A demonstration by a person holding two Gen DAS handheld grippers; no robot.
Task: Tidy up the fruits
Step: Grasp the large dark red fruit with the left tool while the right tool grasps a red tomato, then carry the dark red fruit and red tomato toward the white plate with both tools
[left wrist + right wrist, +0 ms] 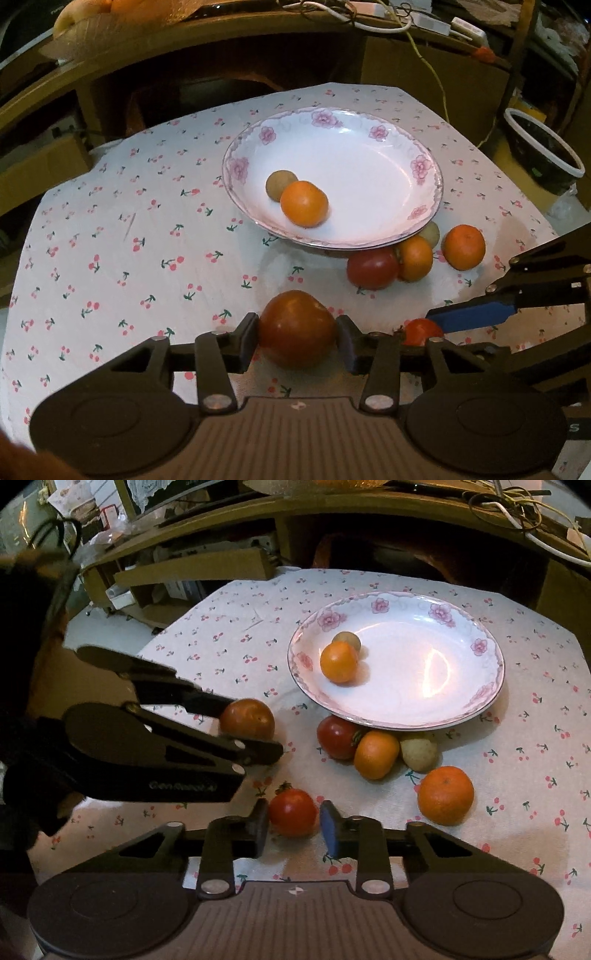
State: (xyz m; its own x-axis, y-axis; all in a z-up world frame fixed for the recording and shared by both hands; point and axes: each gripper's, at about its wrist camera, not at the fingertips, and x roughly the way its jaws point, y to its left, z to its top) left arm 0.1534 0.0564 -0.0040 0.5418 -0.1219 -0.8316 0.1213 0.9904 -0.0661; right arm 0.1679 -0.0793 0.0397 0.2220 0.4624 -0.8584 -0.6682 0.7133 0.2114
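A large brownish-red tomato (pixel 297 328) (pixel 247 718) rests on the cherry-print cloth, with my left gripper (pixel 297 334) (pixel 251 731) shut on it, a pad touching each side. Right beside it, my right gripper (pixel 293 823) is shut on a small red tomato (pixel 293 812) (pixel 421 330), which also sits on the cloth. The flowered white plate (pixel 236 166) (pixel 480 646) further back holds an orange (pixel 304 204) (pixel 338 662) and a small brown fruit (pixel 277 184) (pixel 347 639).
In front of the plate lie a red tomato (pixel 336 736), an orange (pixel 376 755), a pale fruit (pixel 419 754) and a bigger orange (pixel 445 795). Wooden furniture with cables runs along the back. A dark bowl (pixel 546 155) stands off the table at right.
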